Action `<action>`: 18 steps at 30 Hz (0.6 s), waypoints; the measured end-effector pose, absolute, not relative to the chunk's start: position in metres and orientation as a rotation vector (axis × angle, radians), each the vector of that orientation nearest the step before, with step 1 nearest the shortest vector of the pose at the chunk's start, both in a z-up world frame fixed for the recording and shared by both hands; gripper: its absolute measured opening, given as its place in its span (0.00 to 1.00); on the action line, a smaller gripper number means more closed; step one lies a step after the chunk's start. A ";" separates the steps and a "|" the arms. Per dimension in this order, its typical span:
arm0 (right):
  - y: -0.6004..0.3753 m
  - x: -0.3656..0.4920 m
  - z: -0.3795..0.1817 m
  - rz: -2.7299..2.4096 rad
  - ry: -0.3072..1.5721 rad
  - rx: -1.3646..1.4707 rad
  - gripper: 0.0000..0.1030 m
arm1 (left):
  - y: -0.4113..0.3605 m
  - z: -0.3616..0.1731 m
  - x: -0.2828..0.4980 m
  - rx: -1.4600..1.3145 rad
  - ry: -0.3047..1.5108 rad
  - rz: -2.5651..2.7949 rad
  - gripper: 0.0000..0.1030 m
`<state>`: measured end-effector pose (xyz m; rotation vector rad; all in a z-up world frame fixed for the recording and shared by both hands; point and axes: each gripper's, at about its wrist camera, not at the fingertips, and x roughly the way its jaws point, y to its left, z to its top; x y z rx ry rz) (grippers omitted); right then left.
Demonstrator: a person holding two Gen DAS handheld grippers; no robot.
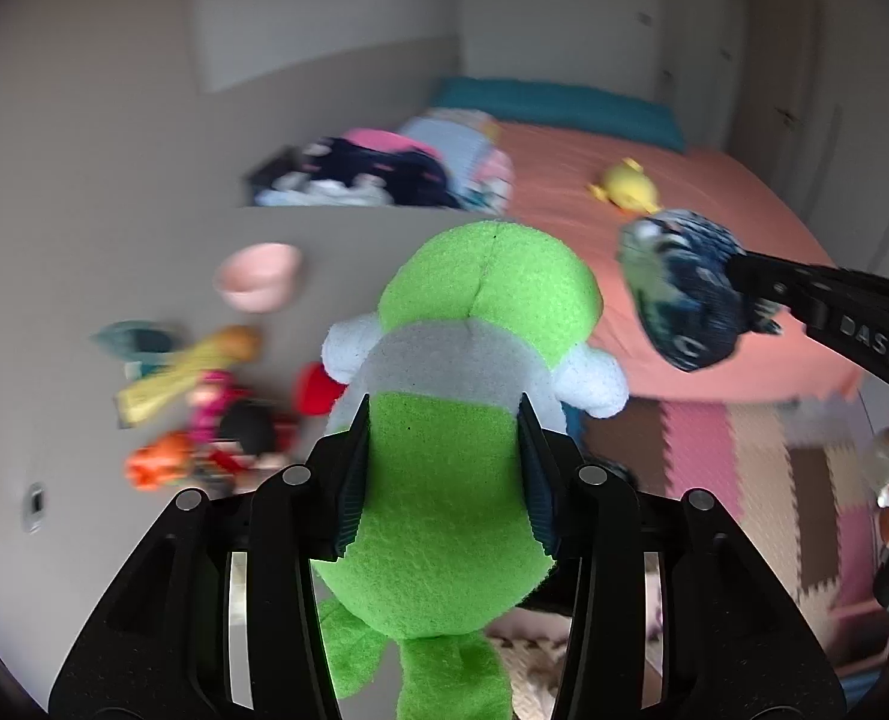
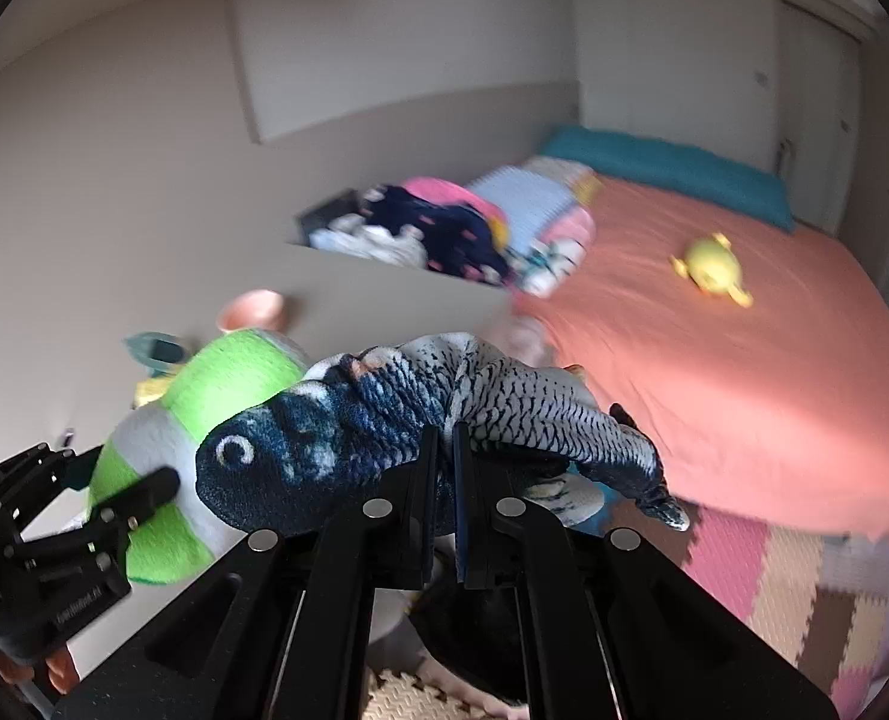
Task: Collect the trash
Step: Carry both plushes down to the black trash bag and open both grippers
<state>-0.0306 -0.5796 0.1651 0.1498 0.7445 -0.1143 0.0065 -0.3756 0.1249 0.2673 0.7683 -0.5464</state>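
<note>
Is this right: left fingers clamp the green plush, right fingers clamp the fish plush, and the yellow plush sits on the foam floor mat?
One thing is wrong: the yellow plush lies on the salmon-pink bed, not on the foam floor mat; the right wrist view shows it. The rest holds: the left gripper clamps the green plush, and the right gripper clamps the fish plush.

Child's bedroom: bed (image 2: pixel 744 360), scattered toys (image 1: pixel 204 408), foam mat (image 1: pixel 744 480).

Lying on the bed (image 2: pixel 744 372): a duck toy (image 2: pixel 711 267), well apart from the clothes pile (image 2: pixel 444 228). Sitting left of the bed: a bowl (image 2: pixel 252 309).
</note>
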 end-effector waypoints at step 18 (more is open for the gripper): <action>-0.666 -0.044 0.076 -0.256 0.873 0.240 0.64 | -0.463 0.046 0.014 0.419 0.897 -0.621 0.95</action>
